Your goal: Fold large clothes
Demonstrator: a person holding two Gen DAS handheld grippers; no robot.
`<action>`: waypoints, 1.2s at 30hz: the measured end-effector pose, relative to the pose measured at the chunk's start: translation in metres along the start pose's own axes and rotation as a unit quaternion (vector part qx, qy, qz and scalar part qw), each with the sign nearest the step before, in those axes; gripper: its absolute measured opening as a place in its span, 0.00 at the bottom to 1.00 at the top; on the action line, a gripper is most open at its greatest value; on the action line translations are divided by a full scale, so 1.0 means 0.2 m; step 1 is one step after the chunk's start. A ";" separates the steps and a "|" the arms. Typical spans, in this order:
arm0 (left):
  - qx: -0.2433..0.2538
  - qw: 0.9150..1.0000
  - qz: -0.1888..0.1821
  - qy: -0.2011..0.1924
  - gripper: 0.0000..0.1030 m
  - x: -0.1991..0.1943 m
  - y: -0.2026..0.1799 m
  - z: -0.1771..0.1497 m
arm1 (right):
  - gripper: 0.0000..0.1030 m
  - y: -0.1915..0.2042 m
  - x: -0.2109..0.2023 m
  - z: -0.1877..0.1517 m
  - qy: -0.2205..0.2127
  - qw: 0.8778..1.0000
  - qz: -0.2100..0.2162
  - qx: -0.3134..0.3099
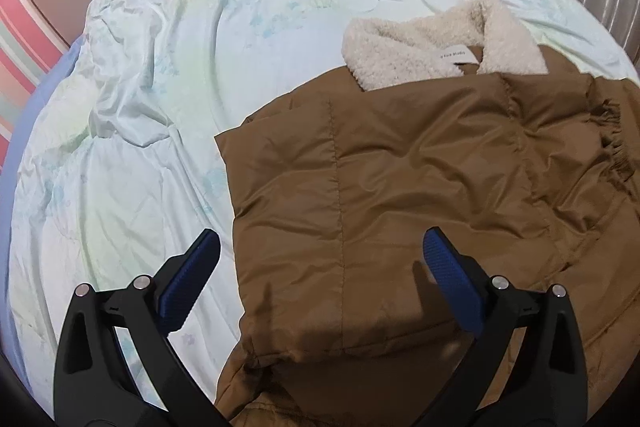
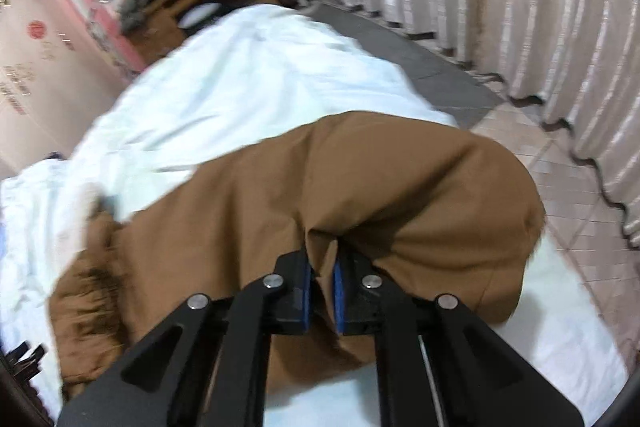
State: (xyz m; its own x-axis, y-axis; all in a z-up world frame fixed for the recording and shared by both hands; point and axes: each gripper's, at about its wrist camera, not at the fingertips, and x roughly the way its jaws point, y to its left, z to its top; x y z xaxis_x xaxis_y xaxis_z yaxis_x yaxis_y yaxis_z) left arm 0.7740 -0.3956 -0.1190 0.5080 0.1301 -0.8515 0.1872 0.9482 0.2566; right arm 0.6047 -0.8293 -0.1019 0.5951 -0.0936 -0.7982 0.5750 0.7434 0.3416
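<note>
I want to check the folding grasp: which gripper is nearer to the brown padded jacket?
Right. The right gripper is shut on a fold of the brown padded jacket. The left gripper is open, apparently above the jacket's edge and holding nothing.

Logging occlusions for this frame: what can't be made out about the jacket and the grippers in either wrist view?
- Left wrist view: brown jacket is cut off by the right and bottom edges; hem unseen.
- Collar label: text too small to read.
- Right wrist view: motion-blurred; right gripper pinches a jacket fold, which part is unclear.
- Left gripper, open, is absent from the right view.
</note>
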 end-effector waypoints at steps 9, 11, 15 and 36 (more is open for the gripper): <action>-0.046 0.998 -0.032 -0.013 0.97 -0.12 0.19 -0.02 | 0.05 0.71 -0.29 -0.17 -0.016 0.986 0.151 -0.073; -0.062 0.997 -0.045 -0.013 0.97 -0.12 0.24 -0.02 | 0.05 0.89 -0.37 -0.20 -0.017 0.979 0.175 -0.106; -0.079 0.995 -0.057 -0.012 0.97 -0.11 0.31 -0.02 | 0.04 1.25 -0.49 -0.28 -0.011 0.960 0.236 -0.153; -0.038 0.999 0.022 0.027 0.97 0.07 0.39 -0.07 | 0.73 1.78 -0.18 -0.91 0.176 0.915 0.163 -0.323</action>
State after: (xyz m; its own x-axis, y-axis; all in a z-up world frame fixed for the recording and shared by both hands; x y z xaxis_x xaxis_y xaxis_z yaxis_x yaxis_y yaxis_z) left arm 0.7834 -0.3157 -0.1179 0.4673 0.1854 -0.8644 0.0999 0.9604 0.2600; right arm 0.6857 -0.4416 -0.0423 0.3936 0.3370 -0.8553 -0.1211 0.9413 0.3152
